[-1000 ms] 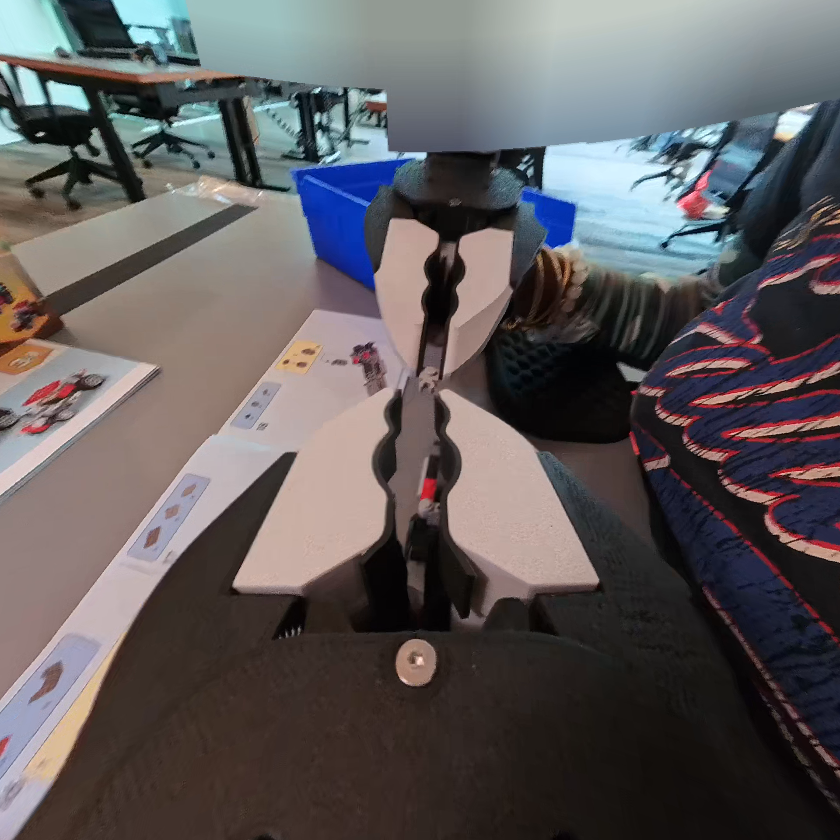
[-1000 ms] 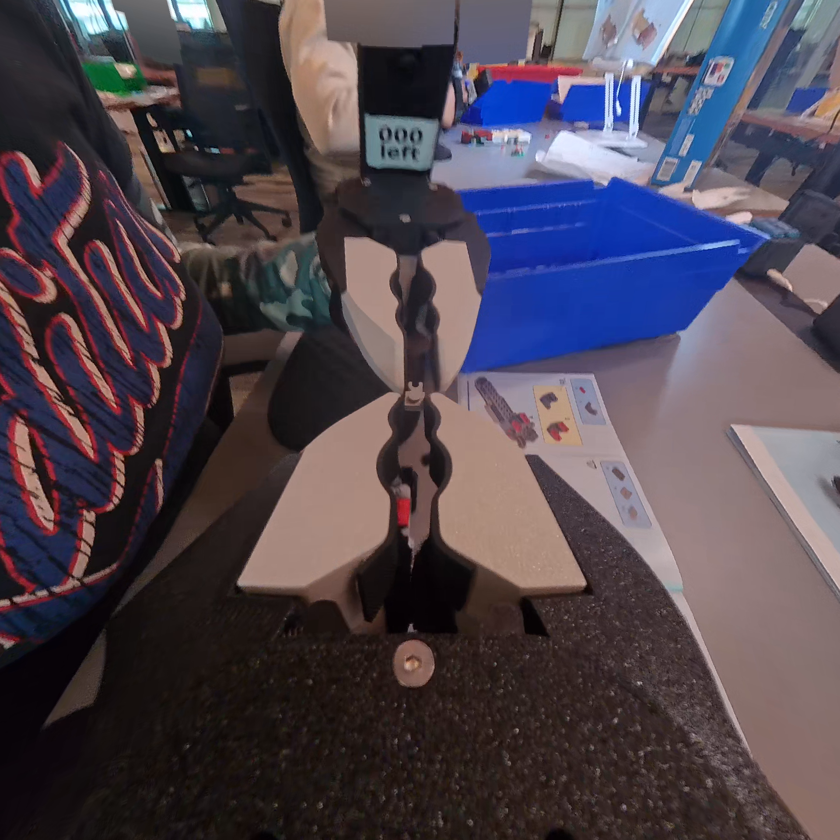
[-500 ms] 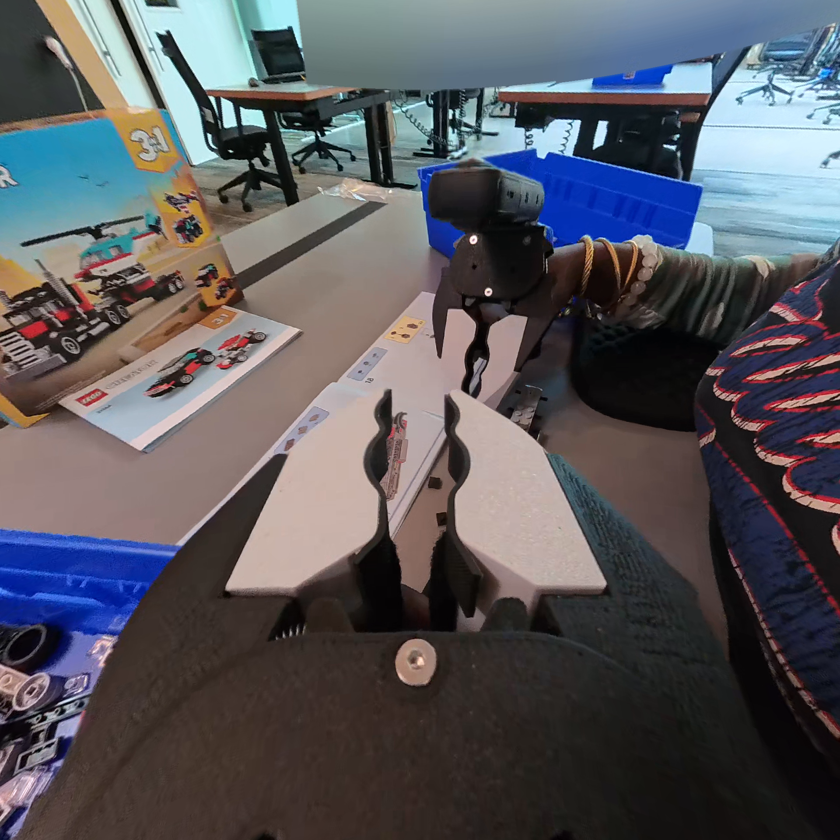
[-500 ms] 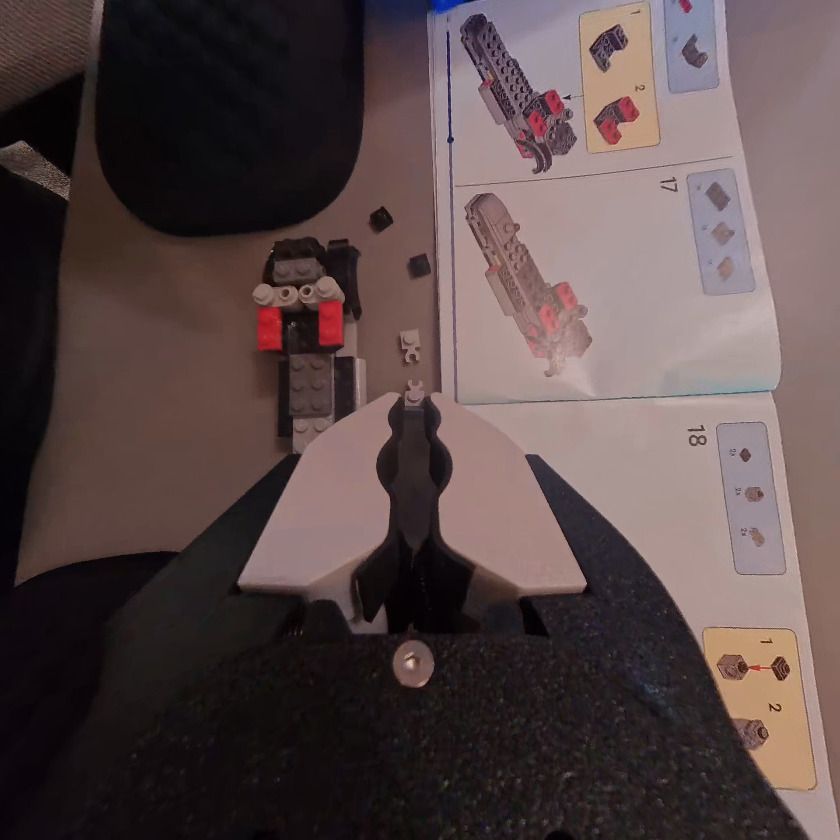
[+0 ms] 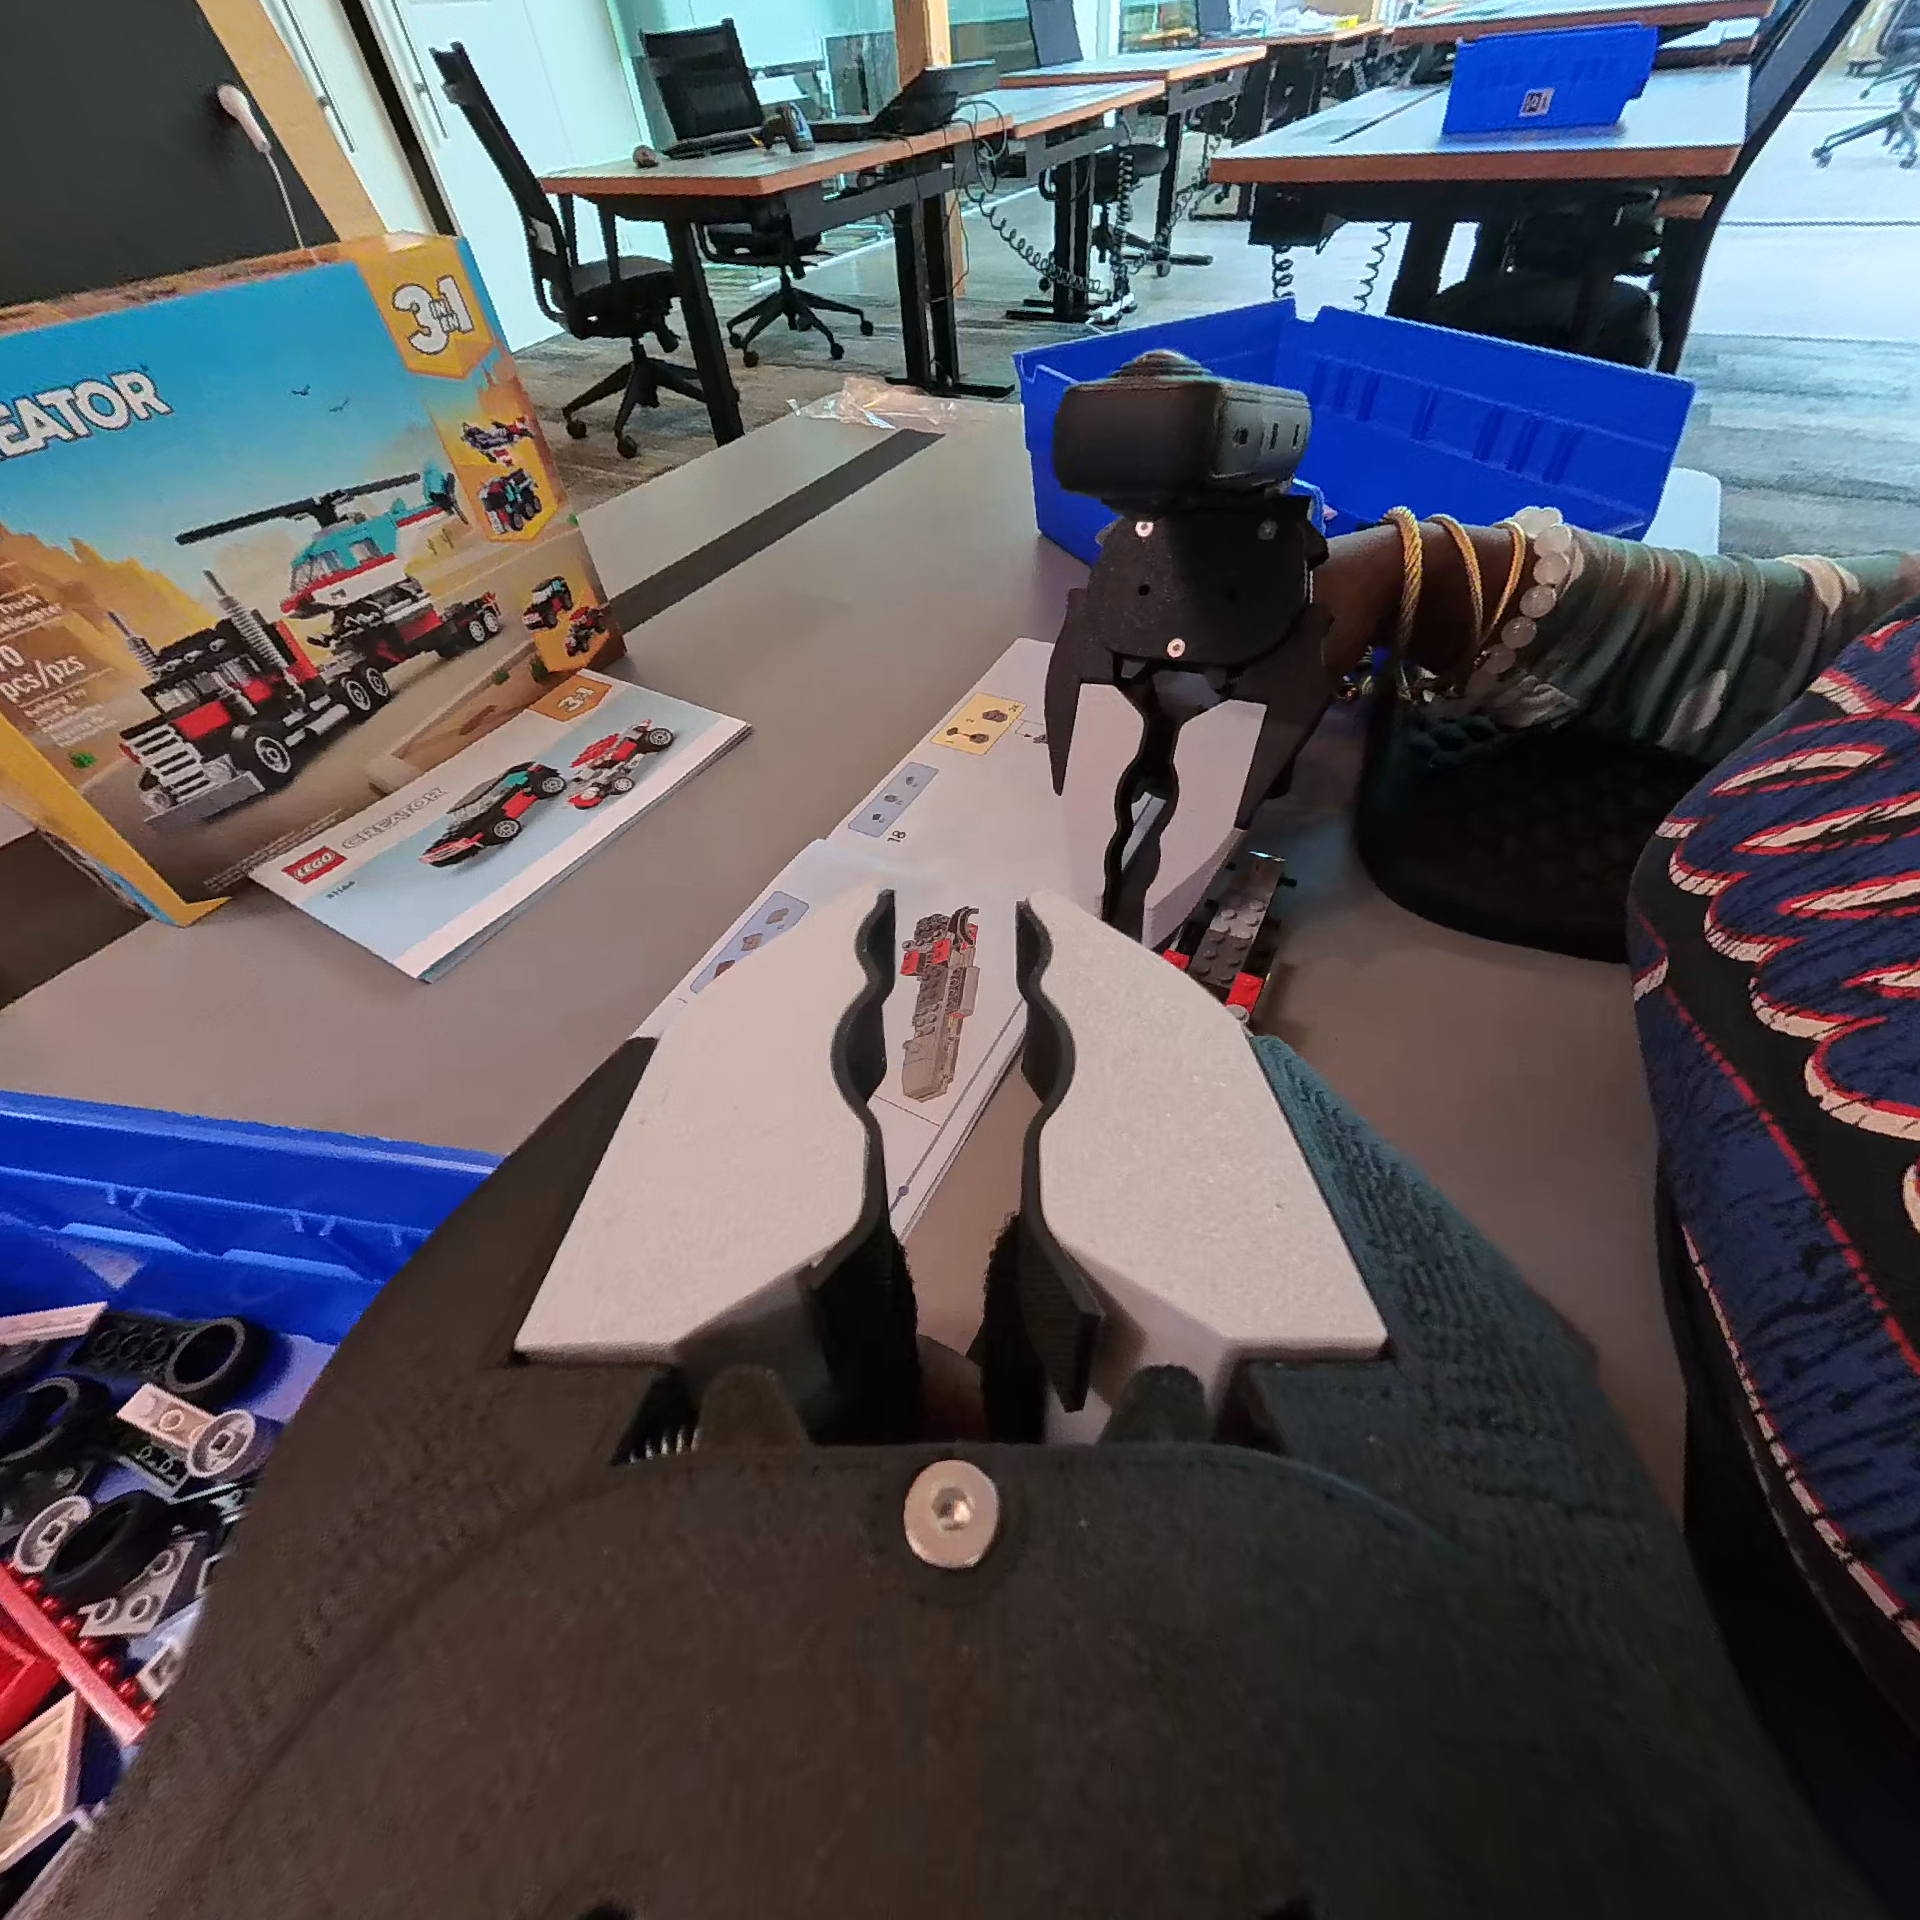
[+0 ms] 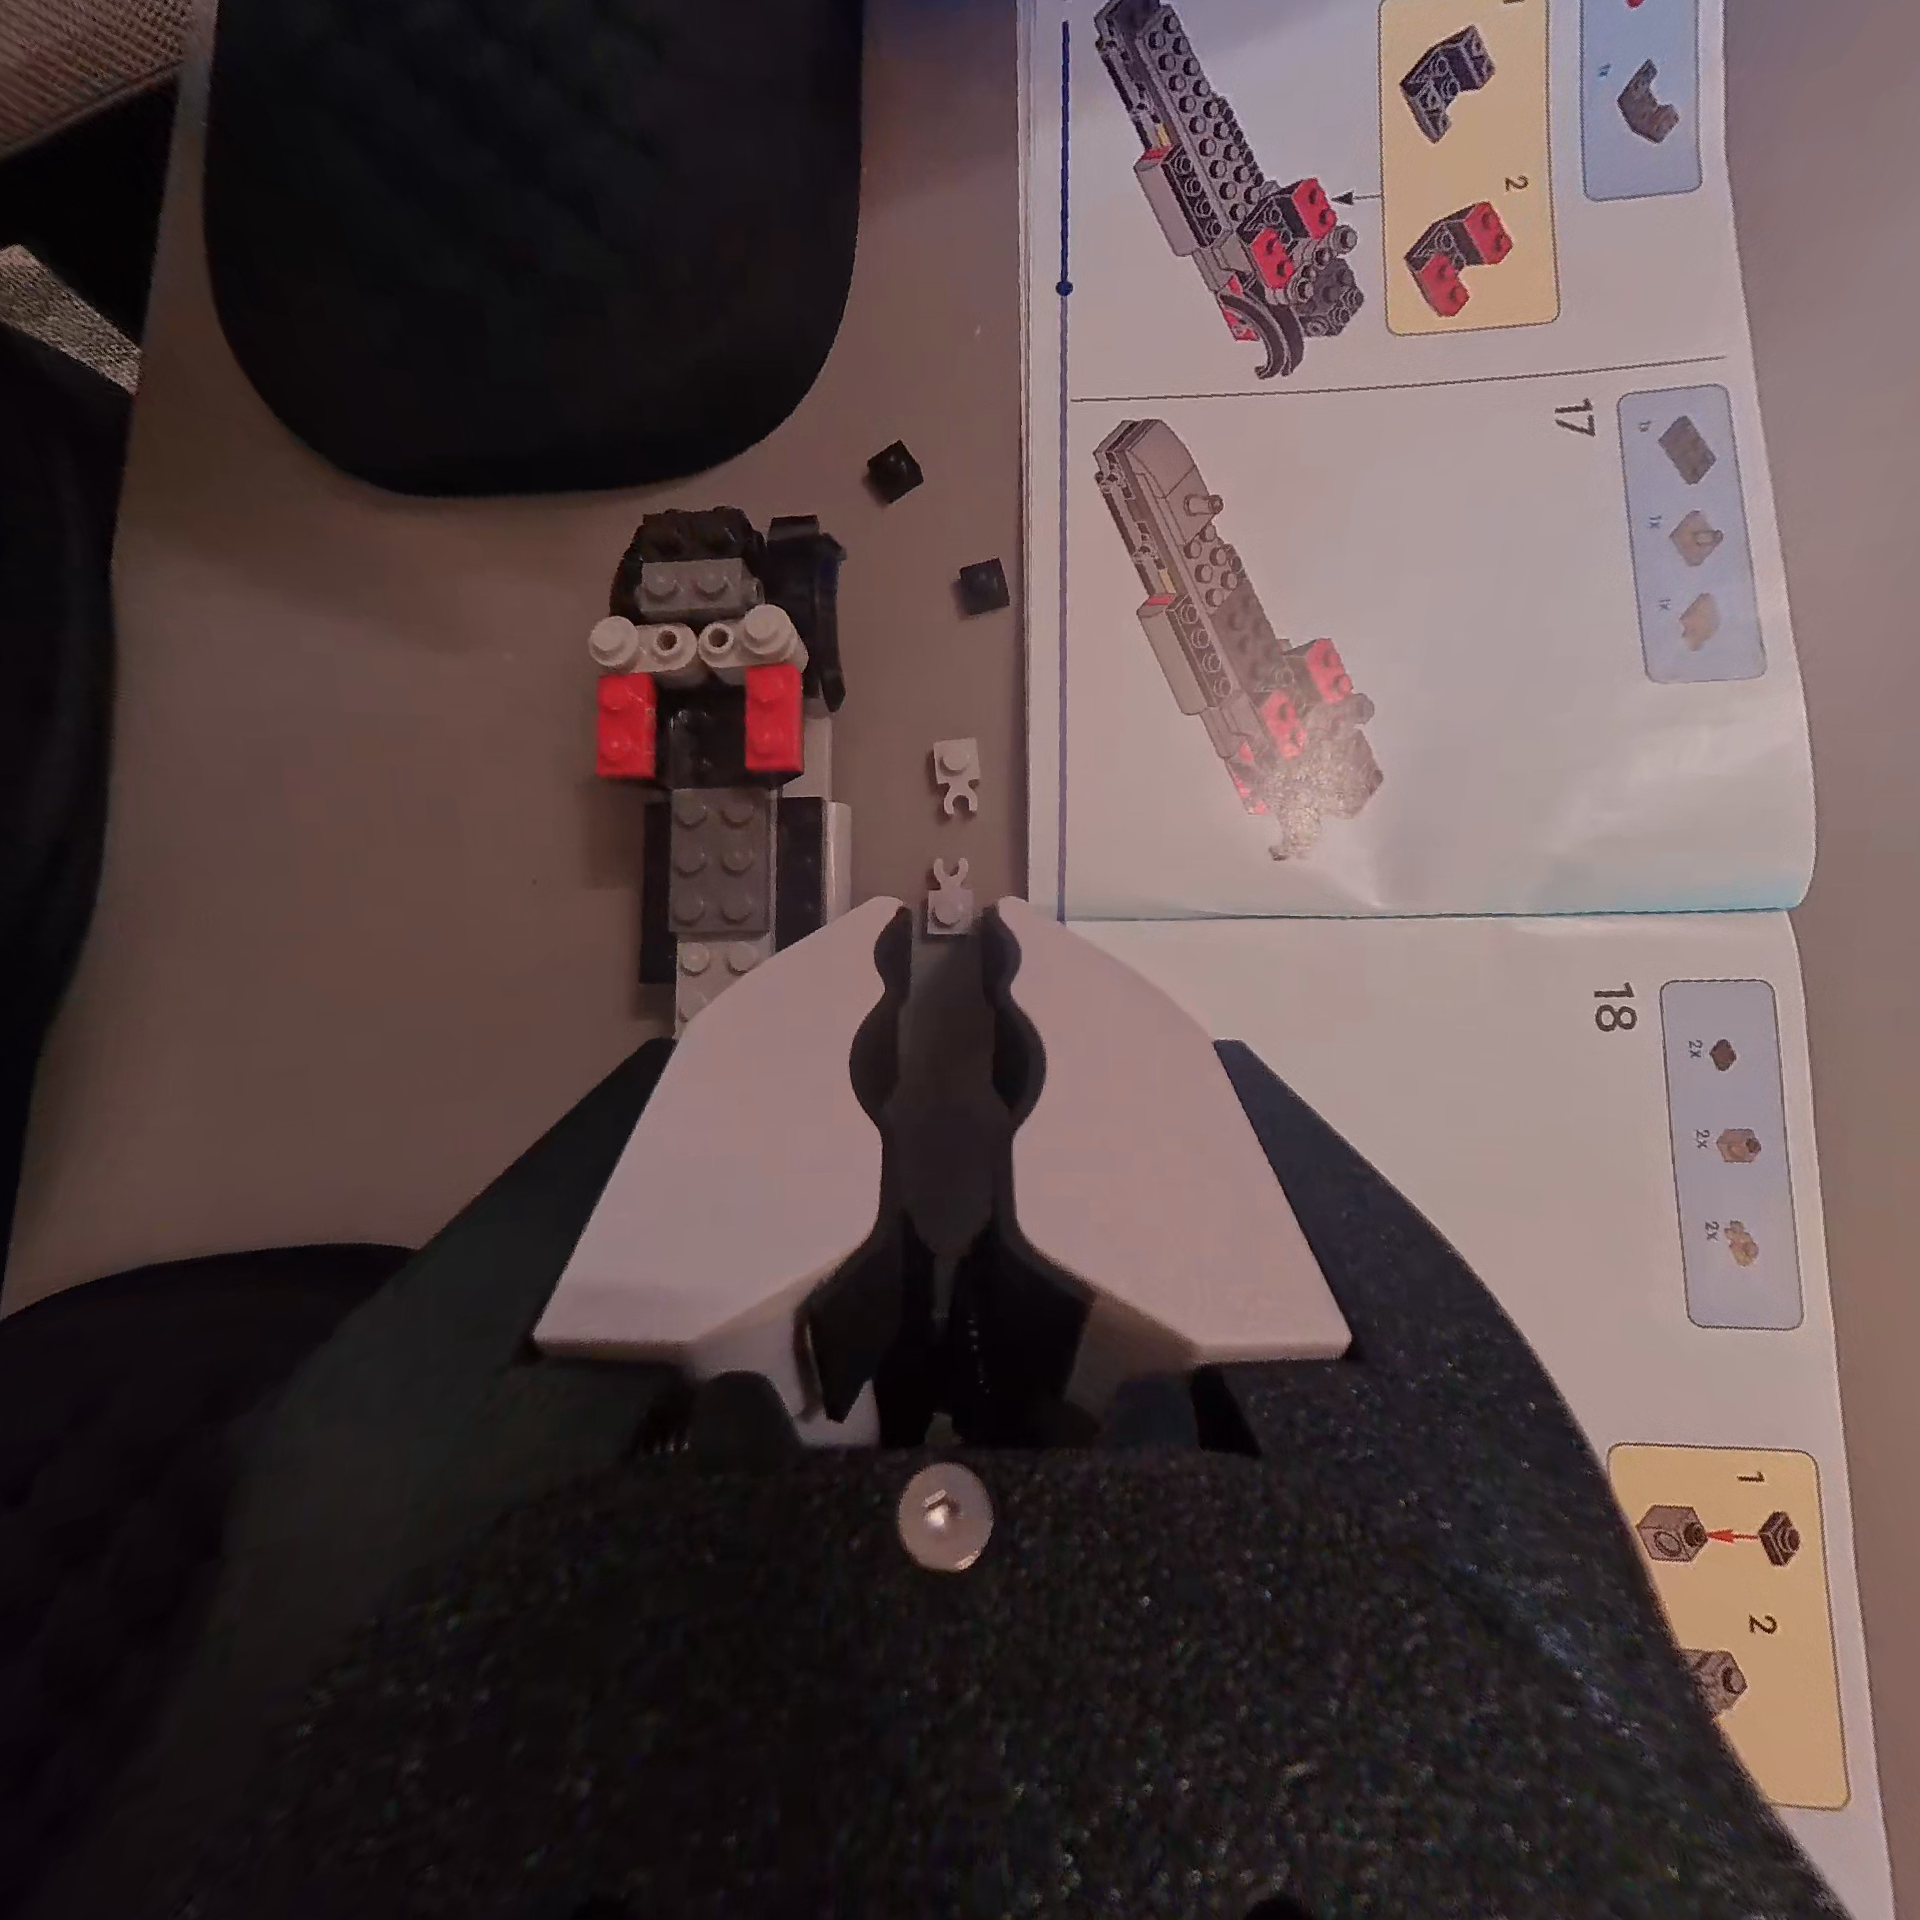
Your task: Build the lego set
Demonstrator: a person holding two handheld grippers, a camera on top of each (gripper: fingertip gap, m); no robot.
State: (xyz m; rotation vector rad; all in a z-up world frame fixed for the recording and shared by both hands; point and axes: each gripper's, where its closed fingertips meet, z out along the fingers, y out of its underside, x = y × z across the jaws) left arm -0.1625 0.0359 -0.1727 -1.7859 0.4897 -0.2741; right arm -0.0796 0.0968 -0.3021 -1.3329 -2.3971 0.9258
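The part-built model (image 6: 717, 748), black, grey and red, lies on the grey table, just left of the open instruction booklet (image 6: 1403, 623). My right gripper (image 6: 951, 914) points down at the table and is shut on a small light grey clip piece (image 6: 951, 902) at its tips, right of the model. A second grey clip piece (image 6: 956, 779) lies just ahead. My left gripper (image 5: 956, 914) is open and empty above the booklet (image 5: 935, 997). In the left wrist view the right gripper (image 5: 1132, 894) stands beside the model (image 5: 1231, 940).
Two small black pieces (image 6: 894, 470) (image 6: 982, 584) lie near the model. A black pad (image 6: 520, 239) lies beyond it. A blue bin of loose parts (image 5: 156, 1226) is at lower left, another blue bin (image 5: 1455, 416) at the back. The set's box (image 5: 260, 571) and a second booklet (image 5: 499, 821) lie left. The gap from one gripper's tips to the other's is roughly 15 cm.
A second ago both grippers met tip to tip, the left shut on the model. The left has since opened and drawn back; the model lies on the table, the right points down.
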